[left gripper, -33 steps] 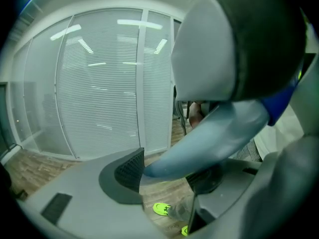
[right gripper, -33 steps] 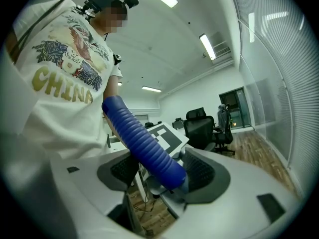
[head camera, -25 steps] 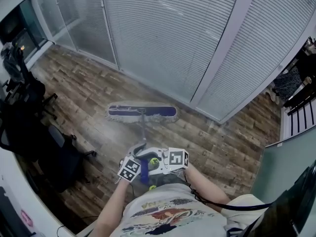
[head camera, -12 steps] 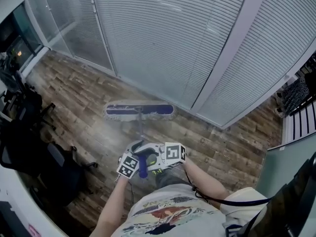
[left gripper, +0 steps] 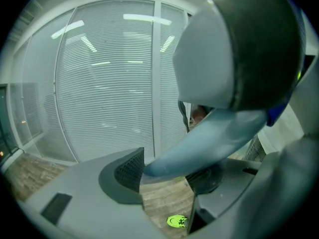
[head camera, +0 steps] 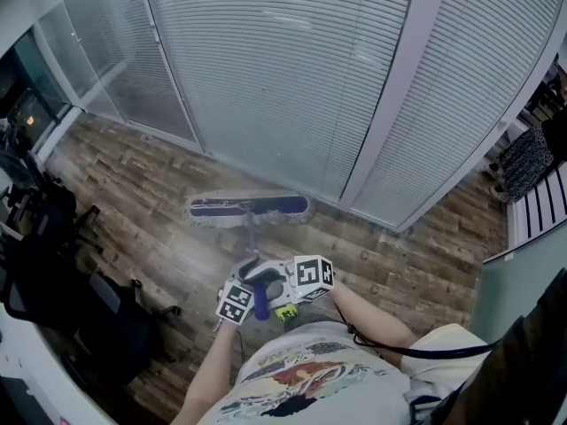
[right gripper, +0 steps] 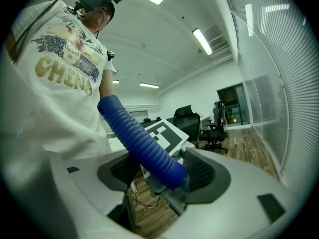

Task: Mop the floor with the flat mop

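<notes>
The flat mop's blue and white head [head camera: 248,209] lies on the wooden floor right by the blinds wall. Its shaft [head camera: 254,237] rises toward me and ends in a blue ribbed grip [head camera: 260,301]. My left gripper [head camera: 246,292] and right gripper [head camera: 282,282] sit side by side at the top of the handle. In the left gripper view, the left gripper [left gripper: 164,171] is shut on the pale shaft [left gripper: 209,138]. In the right gripper view, the right gripper [right gripper: 159,176] is shut on the blue grip [right gripper: 142,141].
A glass wall with white blinds [head camera: 283,78] runs behind the mop head. Black office chairs [head camera: 35,228] and another dark chair [head camera: 115,321] stand at the left. My green shoe [head camera: 285,312] is just below the grippers. White slats [head camera: 540,206] stand at the right.
The mop head has stayed by the blinds wall, shifting slightly left. Both grippers keep their hold on the handle and have crept a little forward with my body.
</notes>
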Available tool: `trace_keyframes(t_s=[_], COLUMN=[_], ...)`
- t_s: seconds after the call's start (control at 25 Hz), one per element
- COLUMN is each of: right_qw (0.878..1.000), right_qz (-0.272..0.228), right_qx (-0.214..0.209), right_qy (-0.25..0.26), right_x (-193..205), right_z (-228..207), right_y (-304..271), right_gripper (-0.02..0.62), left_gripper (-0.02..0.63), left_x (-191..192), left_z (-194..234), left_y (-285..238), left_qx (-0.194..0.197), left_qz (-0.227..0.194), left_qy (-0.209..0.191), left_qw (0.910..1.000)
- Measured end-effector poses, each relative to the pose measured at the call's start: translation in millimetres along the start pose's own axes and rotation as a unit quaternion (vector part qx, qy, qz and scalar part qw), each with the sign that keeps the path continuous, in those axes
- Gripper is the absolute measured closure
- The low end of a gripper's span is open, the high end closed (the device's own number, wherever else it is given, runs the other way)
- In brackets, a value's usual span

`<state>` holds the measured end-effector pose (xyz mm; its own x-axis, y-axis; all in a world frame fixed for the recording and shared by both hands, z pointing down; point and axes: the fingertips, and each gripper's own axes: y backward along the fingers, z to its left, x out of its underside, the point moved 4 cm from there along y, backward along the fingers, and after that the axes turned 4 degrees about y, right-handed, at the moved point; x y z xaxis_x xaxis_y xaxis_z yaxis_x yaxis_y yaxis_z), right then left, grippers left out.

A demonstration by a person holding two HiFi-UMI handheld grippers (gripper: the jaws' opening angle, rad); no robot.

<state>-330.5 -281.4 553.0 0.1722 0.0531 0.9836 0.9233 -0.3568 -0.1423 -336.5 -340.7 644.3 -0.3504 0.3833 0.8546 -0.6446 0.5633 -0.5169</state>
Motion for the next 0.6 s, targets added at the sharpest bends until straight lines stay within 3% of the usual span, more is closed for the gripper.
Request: trace_keyframes(t_s=[0.24,0.6], right_qw=[1.0,1.0], right_qz=[0.004,0.013], right_qx=[0.011,0.02], right_qy=[0.001,-0.001], right_x=[4,24], right_z=[62,197], right_y=[-5,-47], right_gripper=[0.325,0.325], left_gripper=[0.397,0.397], left_x=[14,72], left_z=[-55,-166], left_y=[24,90], left_qx=[0.004,0.007], left_qz=[0.002,-0.005], left_qy=[-0.008,-0.012], left_qw=[1.0,0.9999])
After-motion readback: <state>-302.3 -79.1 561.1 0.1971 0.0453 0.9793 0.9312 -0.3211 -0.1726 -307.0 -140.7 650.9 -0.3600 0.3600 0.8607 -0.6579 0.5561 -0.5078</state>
